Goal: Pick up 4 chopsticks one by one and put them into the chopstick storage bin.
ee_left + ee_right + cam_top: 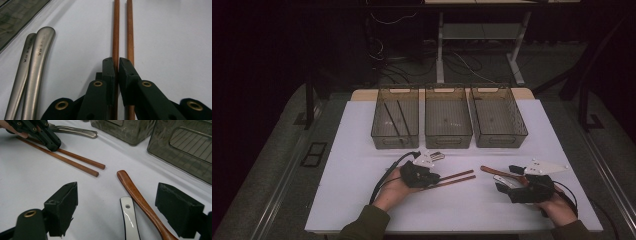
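Already the left gripper (117,65) has its jaws nearly shut on one of the two chopsticks (115,30), whose long axis runs straight out from the jaws across the table (362,175). Open-jawed, the right gripper (125,207) straddles the wooden handle (135,192).

From above the person's side, we look forward and down over the whole white table (362,210), far enough back to take in three bins (448,122) at its far edge and the floor beyond. Riding the left gripper (117,65), we sit very low and close, looking along a pair of wooden chopsticks (115,30). On the right gripper (116,207) we are also low, facing across the table toward the left gripper (53,143). All three views share those chopsticks (75,161); we see them from above too (457,178).
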`<state>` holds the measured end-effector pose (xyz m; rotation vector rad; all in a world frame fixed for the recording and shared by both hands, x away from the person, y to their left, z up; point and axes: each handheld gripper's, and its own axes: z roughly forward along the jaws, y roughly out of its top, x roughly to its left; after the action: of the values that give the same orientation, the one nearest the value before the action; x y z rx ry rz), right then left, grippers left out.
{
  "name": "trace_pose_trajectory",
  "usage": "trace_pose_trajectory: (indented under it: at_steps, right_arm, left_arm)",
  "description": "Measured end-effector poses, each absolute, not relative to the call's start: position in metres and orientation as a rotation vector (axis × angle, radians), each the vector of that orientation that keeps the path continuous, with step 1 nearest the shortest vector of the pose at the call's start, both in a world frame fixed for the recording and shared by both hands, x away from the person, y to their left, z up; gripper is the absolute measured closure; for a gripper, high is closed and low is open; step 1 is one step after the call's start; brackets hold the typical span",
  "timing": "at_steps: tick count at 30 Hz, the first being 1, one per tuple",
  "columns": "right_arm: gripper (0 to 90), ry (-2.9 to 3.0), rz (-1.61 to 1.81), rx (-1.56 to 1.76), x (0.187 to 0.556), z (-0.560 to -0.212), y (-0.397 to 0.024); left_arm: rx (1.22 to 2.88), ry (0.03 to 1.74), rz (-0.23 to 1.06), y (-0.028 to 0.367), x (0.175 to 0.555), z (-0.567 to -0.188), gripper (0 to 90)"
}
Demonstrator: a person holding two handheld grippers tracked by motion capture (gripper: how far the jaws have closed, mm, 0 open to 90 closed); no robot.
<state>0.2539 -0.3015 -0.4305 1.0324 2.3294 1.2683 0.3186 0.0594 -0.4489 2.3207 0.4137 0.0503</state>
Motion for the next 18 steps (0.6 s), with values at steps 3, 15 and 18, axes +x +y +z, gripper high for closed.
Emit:
trace_pose_trajectory:
  at_steps: [3,15,18]
  right_arm:
    - [17.9,2.331,1.265,1.027,0.254,-0.4305,-0.3012]
    - [17.9,2.339,1.268,1.01,0.2534,-0.431,-0.2988]
    - [17.9,2.341,1.277,1.0,0.2526,-0.431,-0.2971]
  left_arm:
    - [2.313,0.407,0.04,0.0604,0.3199,-0.4496,83.5]
    - [2.303,0.412,0.019,0.0622,0.3235,-0.4492,83.8]
    - [2.301,0.415,0.018,0.0642,0.3243,-0.4473,83.8]
